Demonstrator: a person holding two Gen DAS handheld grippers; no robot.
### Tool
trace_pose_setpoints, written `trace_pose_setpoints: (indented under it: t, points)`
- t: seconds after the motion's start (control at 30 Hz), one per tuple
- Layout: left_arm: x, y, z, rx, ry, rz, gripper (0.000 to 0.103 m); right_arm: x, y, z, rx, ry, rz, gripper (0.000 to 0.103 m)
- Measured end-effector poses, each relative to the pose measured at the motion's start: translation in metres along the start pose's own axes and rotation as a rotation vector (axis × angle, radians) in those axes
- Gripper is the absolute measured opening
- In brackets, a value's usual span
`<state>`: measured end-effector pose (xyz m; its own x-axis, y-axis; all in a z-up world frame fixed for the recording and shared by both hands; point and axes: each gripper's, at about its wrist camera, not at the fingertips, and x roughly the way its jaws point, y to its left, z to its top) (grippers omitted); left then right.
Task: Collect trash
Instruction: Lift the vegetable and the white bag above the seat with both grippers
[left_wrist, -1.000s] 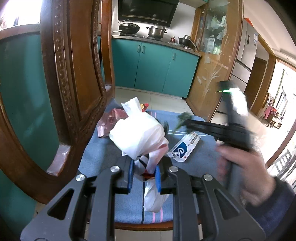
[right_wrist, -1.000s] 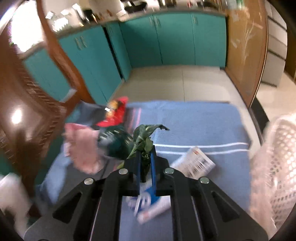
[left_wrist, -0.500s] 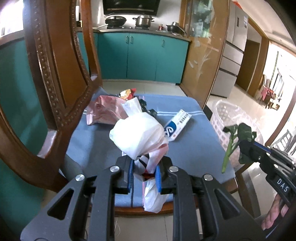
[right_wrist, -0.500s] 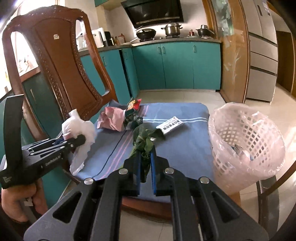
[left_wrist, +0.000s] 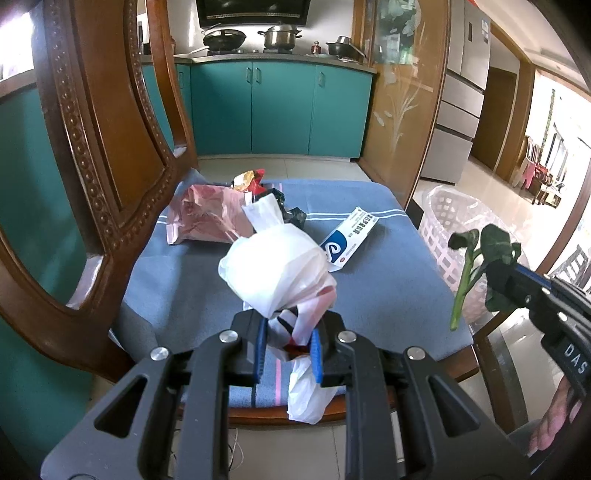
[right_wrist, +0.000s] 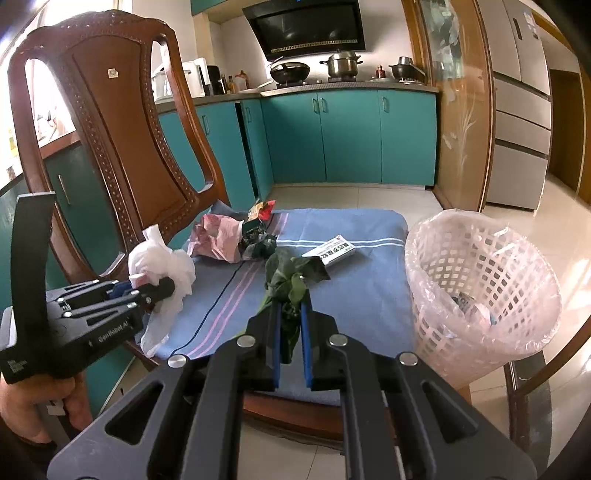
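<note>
My left gripper (left_wrist: 286, 341) is shut on a white plastic bag (left_wrist: 277, 269) and holds it above the front of the blue chair cushion (left_wrist: 369, 295); the bag also shows in the right wrist view (right_wrist: 162, 266). My right gripper (right_wrist: 290, 325) is shut on a green leafy stalk (right_wrist: 291, 277), held over the cushion's front, left of the pink lined trash basket (right_wrist: 480, 295). The stalk (left_wrist: 476, 258) and basket (left_wrist: 443, 218) show in the left wrist view. On the cushion lie a pink bag (left_wrist: 207, 218), a red wrapper (left_wrist: 251, 179), a dark crumpled wrapper (right_wrist: 258, 243) and a white-blue box (left_wrist: 349, 238).
The carved wooden chair back (left_wrist: 103, 155) rises at the left. Teal kitchen cabinets (right_wrist: 351, 136) stand behind across tiled floor. The basket (right_wrist: 469, 306) holds some trash. A glass table edge (right_wrist: 528, 398) is at lower right.
Both grippers have pulled back from the cushion with their loads. The right gripper lifted the stalk off the seat and drew away; the basket has come into view.
</note>
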<state>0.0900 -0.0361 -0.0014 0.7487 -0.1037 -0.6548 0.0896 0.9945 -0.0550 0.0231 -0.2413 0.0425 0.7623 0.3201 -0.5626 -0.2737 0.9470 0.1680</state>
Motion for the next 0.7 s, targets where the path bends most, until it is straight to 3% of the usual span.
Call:
trace_pose_setpoints:
  t: [0.7]
  points:
    - [0.0041, 0.0014, -0.0003, -0.004, 0.010, 0.009, 0.020, 0.0044, 0.0021, -0.0004, -0.007, 0.020, 0.003, 0.010]
